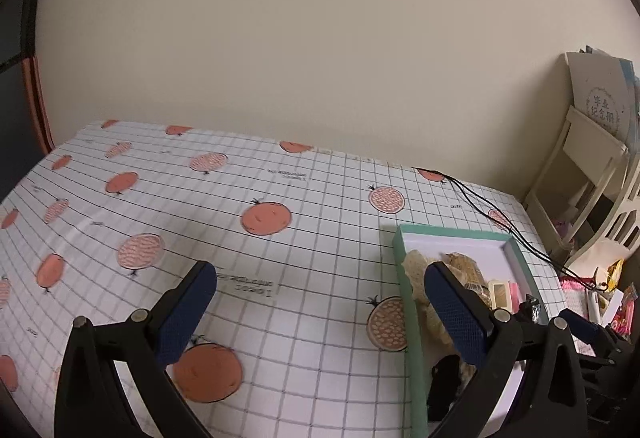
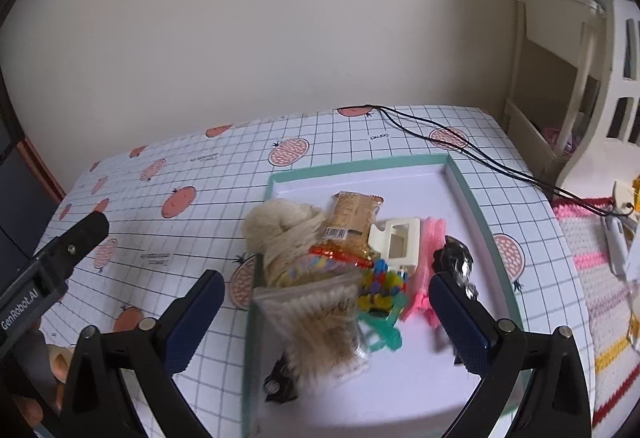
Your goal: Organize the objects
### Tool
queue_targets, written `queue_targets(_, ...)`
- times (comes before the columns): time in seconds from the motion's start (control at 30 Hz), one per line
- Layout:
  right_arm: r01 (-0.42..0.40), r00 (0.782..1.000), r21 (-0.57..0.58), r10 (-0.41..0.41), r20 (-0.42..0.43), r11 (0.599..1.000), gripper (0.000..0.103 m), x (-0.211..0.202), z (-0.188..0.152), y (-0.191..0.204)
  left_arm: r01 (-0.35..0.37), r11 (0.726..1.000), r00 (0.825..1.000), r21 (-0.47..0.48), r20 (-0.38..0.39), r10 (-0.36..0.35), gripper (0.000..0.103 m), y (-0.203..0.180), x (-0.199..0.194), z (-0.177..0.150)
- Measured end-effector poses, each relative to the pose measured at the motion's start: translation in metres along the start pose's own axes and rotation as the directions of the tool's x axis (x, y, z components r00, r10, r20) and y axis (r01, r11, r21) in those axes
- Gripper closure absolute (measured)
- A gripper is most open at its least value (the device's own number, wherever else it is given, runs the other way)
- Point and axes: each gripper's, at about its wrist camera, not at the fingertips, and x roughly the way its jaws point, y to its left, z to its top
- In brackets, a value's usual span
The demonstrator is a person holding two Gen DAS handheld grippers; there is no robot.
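Fruit-print tablecloth [image 2: 192,173] carrying a green-rimmed tray [image 2: 468,189] near its right edge, small items heaped at the tray's left rim; right gripper [image 2: 326,314], jaws spread, should straddle the cotton-swab bag [image 2: 324,322] squarely; left gripper [image 1: 320,314] likewise spread, empty.

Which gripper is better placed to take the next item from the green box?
Right. The right gripper is open directly over the pile in the green box; the left gripper faces mostly bare tablecloth.

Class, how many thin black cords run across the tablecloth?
2: both black cords run side by side from the tablecloth's far edge past the tray's corner; more may be hidden.
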Motion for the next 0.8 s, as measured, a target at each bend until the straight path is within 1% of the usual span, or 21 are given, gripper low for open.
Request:
queue_targets(0.07,0.005,1.000,0.001,-0.005,0.009,1.000,0.000,-0.009,-0.003,0.003,-0.020,1.000,1.000,-0.009,0.001,0.020,0.000,0.007,-0.011,-0.003)
queue_targets(0.13,0.009,1.000,0.002,-0.009,0.018,1.000,0.000,-0.020,-0.007,0.007,-0.014,1.000,1.000,-0.024,0.008,0.014,0.000,0.015,-0.023,-0.009)
queue_targets(0.23,0.004,1.000,0.010,-0.004,0.031,1.000,0.000,-0.038,-0.014,0.013,-0.008,1.000,1.000,-0.014,0.021,0.009,0.000,0.020,-0.039,-0.017)
queue_targets(0.33,0.008,0.998,-0.006,-0.007,0.060,1.000,0.000,-0.056,-0.023,0.022,-0.043,0.999,0.998,0.004,0.041,0.043,0.000,0.026,-0.057,-0.026)
queue_targets(0.43,-0.001,0.997,-0.005,0.002,0.075,1.000,0.000,-0.070,-0.035,0.029,-0.051,0.999,0.997,-0.006,0.052,0.052,0.000,0.036,-0.070,-0.036)
queue_targets(0.57,0.004,0.996,0.001,-0.004,0.084,1.000,0.000,-0.079,-0.058,0.034,-0.045,0.999,0.999,-0.029,0.019,0.045,0.000,0.052,-0.076,-0.056)
queue_targets(0.63,0.018,0.997,-0.005,-0.017,0.081,1.000,0.000,-0.079,-0.071,0.035,-0.054,0.998,0.999,-0.028,0.001,0.054,0.000,0.058,-0.077,-0.066)
queue_targets(0.7,0.019,0.998,0.003,-0.019,0.066,1.000,0.000,-0.077,-0.085,0.035,-0.062,0.998,0.998,-0.028,-0.011,0.061,0.000,0.063,-0.079,-0.077)
queue_targets(0.8,0.023,0.999,0.016,-0.024,0.041,1.000,0.000,-0.070,-0.103,0.034,-0.049,0.998,0.998,-0.036,-0.031,0.047,0.000,0.069,-0.083,-0.096)
